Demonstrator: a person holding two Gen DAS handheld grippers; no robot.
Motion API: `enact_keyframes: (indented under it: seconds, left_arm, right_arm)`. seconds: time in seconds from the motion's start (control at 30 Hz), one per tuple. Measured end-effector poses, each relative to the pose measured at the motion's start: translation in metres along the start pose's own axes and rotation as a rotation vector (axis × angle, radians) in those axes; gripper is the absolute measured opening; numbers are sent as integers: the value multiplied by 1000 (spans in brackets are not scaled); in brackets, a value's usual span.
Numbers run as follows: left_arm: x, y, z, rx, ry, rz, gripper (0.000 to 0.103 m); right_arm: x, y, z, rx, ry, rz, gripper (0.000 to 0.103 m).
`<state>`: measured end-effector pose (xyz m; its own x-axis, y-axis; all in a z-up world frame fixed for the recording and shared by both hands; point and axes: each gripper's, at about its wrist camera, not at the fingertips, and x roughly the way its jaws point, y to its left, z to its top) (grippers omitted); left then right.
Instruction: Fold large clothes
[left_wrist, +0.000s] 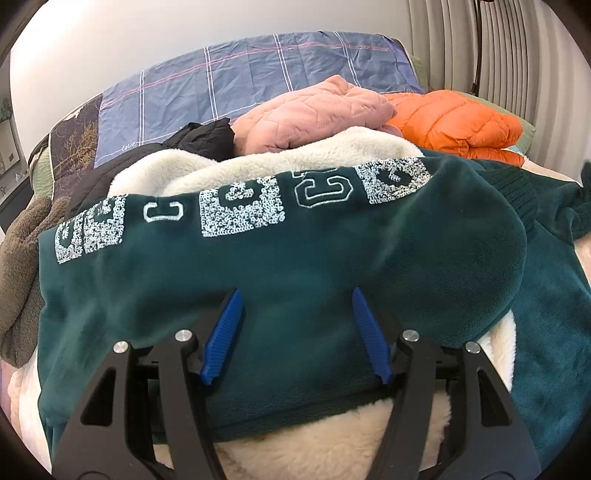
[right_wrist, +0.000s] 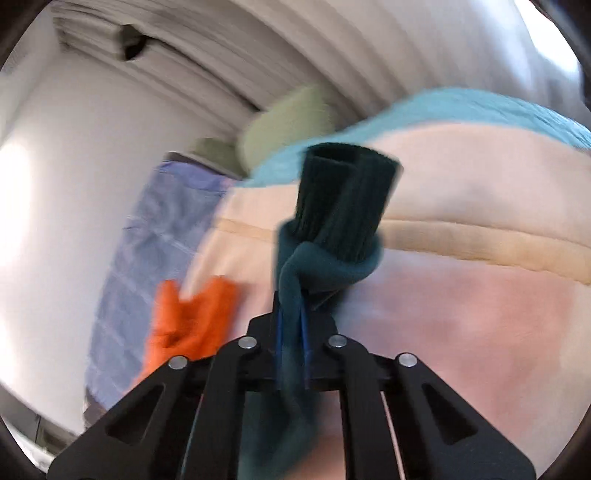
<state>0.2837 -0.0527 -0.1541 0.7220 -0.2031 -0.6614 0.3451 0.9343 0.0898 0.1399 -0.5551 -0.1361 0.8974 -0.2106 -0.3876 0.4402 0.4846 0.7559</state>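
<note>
Green sweater (left_wrist: 295, 258) spread on the bed (right_wrist: 480, 295), over a cream fleece (left_wrist: 258, 162).
Your left gripper (left_wrist: 295, 302) hovers open above it; your right gripper (right_wrist: 291, 314) is clamped on its sleeve cuff (right_wrist: 343, 206). Curtains (left_wrist: 517, 55) behind.

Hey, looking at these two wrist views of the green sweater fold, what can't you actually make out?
- Left wrist view: whether the left gripper touches the green sweater; its fingertips merge with the fabric.
- Left wrist view: the black garment, mostly hidden behind the cream fleece.
- Right wrist view: the right gripper pads, wrapped by the ribbed cuff.
- Right wrist view: the orange jacket, motion-blurred.
</note>
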Motion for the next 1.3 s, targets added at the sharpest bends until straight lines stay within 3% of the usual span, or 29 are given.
enact_keyframes:
  seconds: [0.13, 0.23, 0.37, 0.43, 0.5, 0.53, 0.57, 0.6, 0.73, 0.9, 0.93, 0.97, 1.0, 1.03, 1.07, 1.13, 1.2, 1.27, 1.3]
  left_arm:
    - [-7, 9, 2, -45, -20, -33, 66]
    - [-21, 22, 4, -113, -21, -86, 67]
    - [-59, 50, 9, -192, -103, -161, 74]
    - [-82, 72, 11, -255, -170, -225, 78]
    - [-96, 89, 9, -306, -220, -288, 83]
    - [-100, 98, 9, -329, -236, -323, 84]
    - [-101, 103, 9, -340, -239, -341, 86]
    - [-98, 106, 9, -347, -231, -344, 86]
    - [-70, 111, 8, -378, -133, -345, 85]
    - [-34, 97, 11, -393, -20, -429, 84]
    - [-24, 91, 13, -400, 10, -457, 80]
    - [-19, 87, 15, -405, 25, -471, 42]
    - [-14, 83, 19, -404, 43, -483, 16]
    - [-16, 78, 26, -415, 47, -458, 16]
    - [-23, 75, 34, -411, 21, -442, 15]
    - [-62, 71, 58, -336, -112, -392, 15]
    - [-100, 78, 75, -295, -219, -361, 15]
    - [-146, 95, 88, -244, -344, -249, 15]
    - [-155, 102, 88, -232, -363, -212, 15]
  right_arm:
    - [-12, 110, -39, -225, 58, 220, 7]
    - [-18, 191, -101, -390, 161, 432, 7]
    - [-16, 265, -210, -567, 398, 687, 7]
    - [-8, 280, -248, -628, 493, 725, 7]
    - [5, 285, -288, -710, 579, 697, 7]
    - [12, 282, -306, -755, 609, 650, 11]
    - [18, 279, -314, -778, 628, 613, 22]
    - [23, 271, -320, -789, 644, 569, 25]
    - [27, 246, -316, -799, 651, 490, 25]
    - [14, 222, -294, -859, 548, 407, 27]
    - [17, 219, -291, -859, 544, 392, 29]
    - [17, 211, -293, -856, 536, 369, 30]
    - [19, 208, -291, -853, 526, 351, 30]
    - [17, 207, -289, -851, 510, 339, 30]
    - [11, 208, -282, -850, 475, 340, 30]
    - [-8, 209, -262, -854, 400, 361, 32]
    - [-22, 214, -252, -861, 327, 390, 40]
    - [-33, 223, -246, -876, 270, 418, 52]
    - [-34, 226, -246, -887, 260, 422, 53]
